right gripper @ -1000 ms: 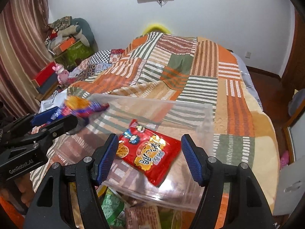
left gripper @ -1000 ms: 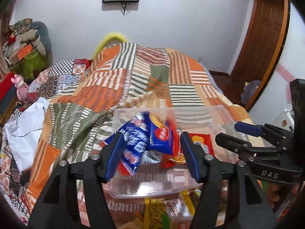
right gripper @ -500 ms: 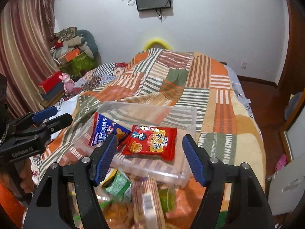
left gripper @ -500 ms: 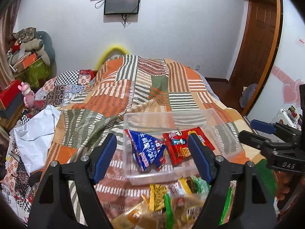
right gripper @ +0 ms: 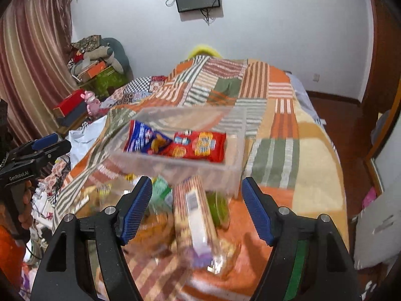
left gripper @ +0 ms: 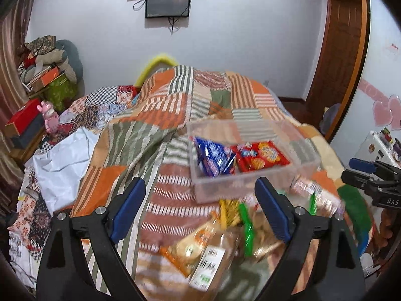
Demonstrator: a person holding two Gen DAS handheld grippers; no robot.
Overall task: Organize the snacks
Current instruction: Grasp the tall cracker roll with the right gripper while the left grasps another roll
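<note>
snacks are sitting in two places on the patchwork quilt (left gripper: 160, 115) covering the bed. a clear plastic box (left gripper: 250, 188) is resting on the quilt, and inside it a blue packet (left gripper: 215, 158) is lying on the left, touching a red packet (left gripper: 260, 155) on its right. just in front of the box, on the near side, a loose heap of snacks (left gripper: 220, 238) is lying blurred: a pale bag with a round orange print, green and yellow wrappers, and in the right wrist view a long striped biscuit pack (right gripper: 193, 215) pointing toward the box.

the left gripper (left gripper: 200, 208) is hanging over the near heap with its jaws spread wide, having just been opening, and nothing is sitting between its blue pads. the right gripper (right gripper: 196, 205) is also standing open above the heap, its jaws having just been widening, the biscuit pack lying below and between them without touching the pads. a wall screen (left gripper: 168, 3) is hanging on the far wall.
</note>
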